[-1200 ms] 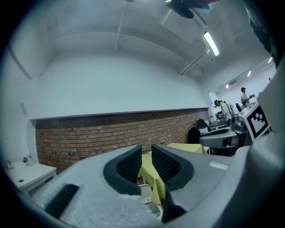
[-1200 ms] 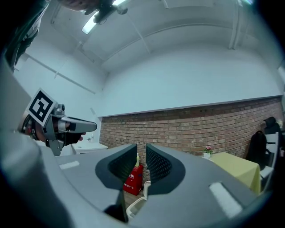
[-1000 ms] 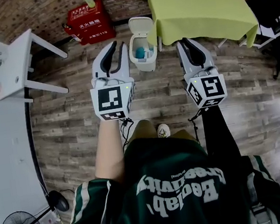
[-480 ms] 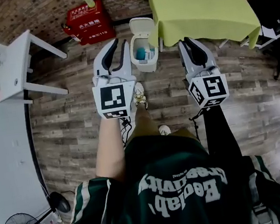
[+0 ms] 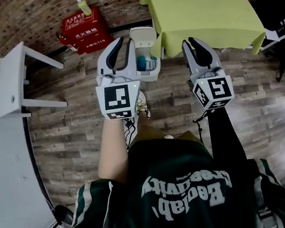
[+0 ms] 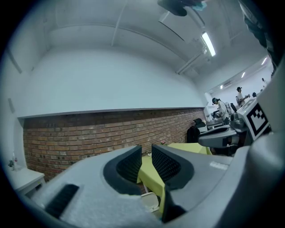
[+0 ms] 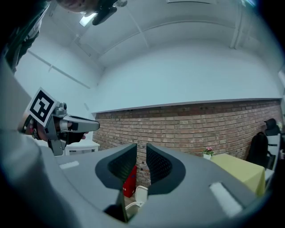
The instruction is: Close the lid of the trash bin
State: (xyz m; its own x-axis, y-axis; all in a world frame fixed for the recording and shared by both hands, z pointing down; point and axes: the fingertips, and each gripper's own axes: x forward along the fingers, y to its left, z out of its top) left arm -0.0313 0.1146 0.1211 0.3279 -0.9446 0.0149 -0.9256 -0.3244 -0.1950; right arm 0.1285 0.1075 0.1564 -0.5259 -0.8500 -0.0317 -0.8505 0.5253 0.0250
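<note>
Trash bin (image 5: 152, 75) stands on the wood floor (image 5: 81, 125); its lid (image 5: 143, 34) is raised, bin open. Left hand-held gripper (image 5: 123, 43) is just left of the bin, jaws slightly apart, nothing between them. Right hand-held gripper (image 5: 191, 43) is right of the bin, by the green table (image 5: 207, 12); jaws narrowly apart, empty.

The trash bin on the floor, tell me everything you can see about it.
The trash bin is small, white and looks plastic. It stands upright on the wooden floor, beside a corner of the yellow-green tablecloth. Its lid is open, tipped up at the far side. Blue items lie inside. In the head view the left gripper overlaps its left edge, seemingly above it and not touching.
</note>
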